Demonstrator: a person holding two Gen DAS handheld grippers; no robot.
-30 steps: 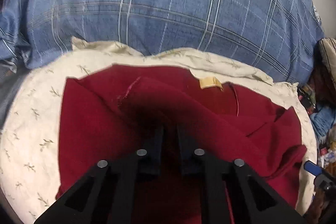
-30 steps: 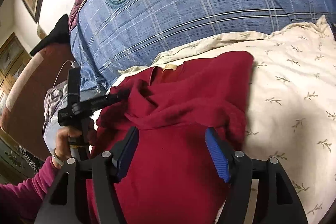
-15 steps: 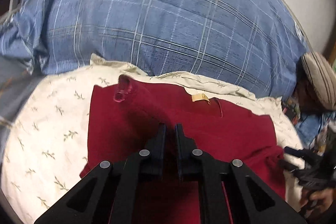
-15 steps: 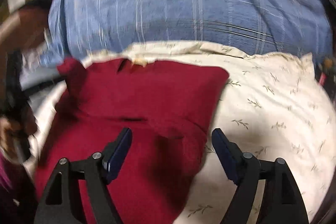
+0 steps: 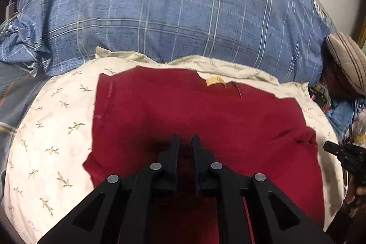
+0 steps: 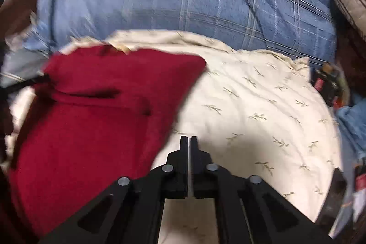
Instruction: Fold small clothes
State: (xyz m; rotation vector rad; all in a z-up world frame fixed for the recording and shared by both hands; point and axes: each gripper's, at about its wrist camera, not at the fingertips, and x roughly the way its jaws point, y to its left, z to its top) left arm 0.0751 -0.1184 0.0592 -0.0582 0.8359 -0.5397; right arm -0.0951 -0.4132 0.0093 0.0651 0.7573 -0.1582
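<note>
- Lying spread over a cream pillow with a small leaf print, the dark red knit garment is stretching ahead of and beneath the left gripper.
- The left gripper's fingers are opening slightly, a narrow gap showing between them; red cloth is sitting under the tips, but whether any is still pinched I cannot tell.
- A tan neck label is showing at the garment's far edge, beyond the fingertips.
- The right gripper is closing, its fingers nearly together with nothing between them, hovering over the bare pillow just right of the garment's edge.
- A blue plaid cushion with a round emblem is lying beyond the pillow.
- A striped beige cushion is sitting far right of the left fingers.
</note>
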